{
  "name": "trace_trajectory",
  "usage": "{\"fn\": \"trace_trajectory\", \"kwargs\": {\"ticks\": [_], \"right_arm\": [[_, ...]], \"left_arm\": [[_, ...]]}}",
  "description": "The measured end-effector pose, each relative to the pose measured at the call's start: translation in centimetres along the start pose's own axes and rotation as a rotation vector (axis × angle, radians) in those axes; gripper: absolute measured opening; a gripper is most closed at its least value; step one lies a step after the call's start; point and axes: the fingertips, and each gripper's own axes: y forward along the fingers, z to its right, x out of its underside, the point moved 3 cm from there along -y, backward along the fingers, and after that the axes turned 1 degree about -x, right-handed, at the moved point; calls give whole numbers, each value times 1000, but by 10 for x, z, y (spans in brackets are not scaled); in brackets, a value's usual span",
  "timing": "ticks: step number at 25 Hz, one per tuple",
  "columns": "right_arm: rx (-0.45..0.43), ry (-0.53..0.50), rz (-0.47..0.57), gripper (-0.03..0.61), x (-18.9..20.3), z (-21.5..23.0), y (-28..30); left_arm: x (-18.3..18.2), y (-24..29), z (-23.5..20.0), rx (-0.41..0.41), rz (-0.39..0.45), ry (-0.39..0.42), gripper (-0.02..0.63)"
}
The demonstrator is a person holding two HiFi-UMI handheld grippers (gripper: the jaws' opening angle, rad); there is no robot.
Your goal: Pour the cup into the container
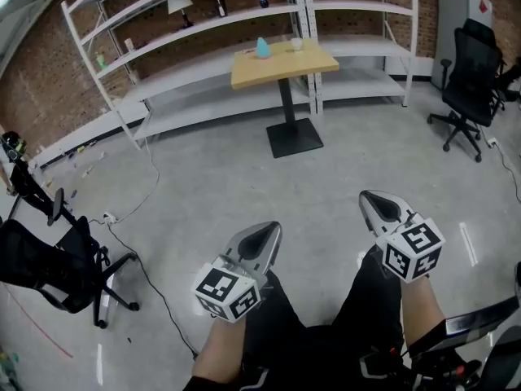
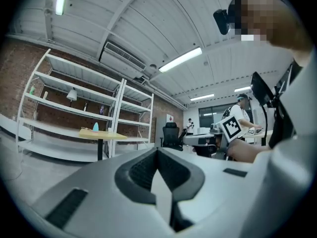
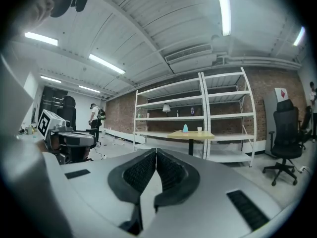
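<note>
left gripper (image 1: 262, 236): lower centre of head view, jaws together, empty | right gripper (image 1: 376, 205): lower right, jaws together, empty | table (image 1: 285, 65): upper centre, well apart from both grippers | white cup (image 1: 297, 45): on the table's far half, right of teal container (image 1: 262, 48), not touching it

The head view looks forward and steeply down over the person's legs. The left tool (image 1: 262, 236) and right tool (image 1: 376, 204) sit close below, and the worktop (image 1: 284, 62) stands far across the floor before white shelving (image 1: 203, 23). Each tool view sits low behind its own jaws and faces level. The left one has the worktop far off at its left; the right one has it well ahead, near centre. All three share worktop and shelving.
</note>
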Motion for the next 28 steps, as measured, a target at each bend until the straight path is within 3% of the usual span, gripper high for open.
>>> {"fn": "trace_trajectory", "kwargs": {"ticks": [6,19,24,28], "right_arm": [[-7,-41,-12,3,-19,9,34],[3,50,-4,3,-4,87,105],[-29,38,4,3,-6,111,142],[-23,34,38,3,-28,136,168]], "left_arm": [[-10,17,-42,-25,49,-21,2],[17,128,-108,18,-85,-39,2],[10,166,-130,-3,-91,30,2],[-13,195,-148,12,-67,11,0]]}}
